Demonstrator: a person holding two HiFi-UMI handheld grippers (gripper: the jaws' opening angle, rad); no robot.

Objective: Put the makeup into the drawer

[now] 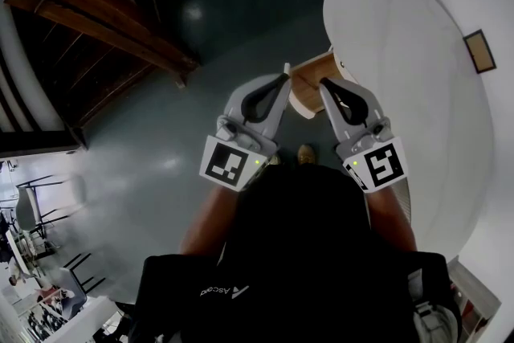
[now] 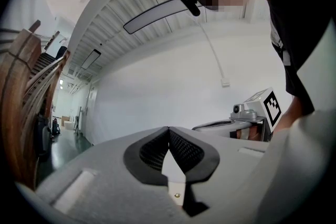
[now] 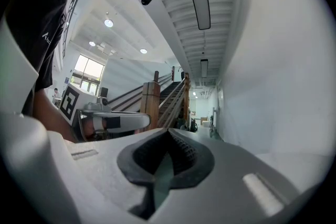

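Note:
No makeup and no open drawer show in any view. In the head view my left gripper and right gripper are held side by side at chest height, above the floor. Both are shut with nothing between the fingers. The left gripper view shows its black pads meeting at the tip, pointing at a white wall. In the right gripper view the pads are likewise closed. A light wooden piece of furniture stands past the tips, partly hidden by both grippers.
A large white rounded table fills the right side, with a small framed square on it. A dark wooden staircase rises at the upper left. The floor is dark grey-green. The person's shoe shows below the grippers.

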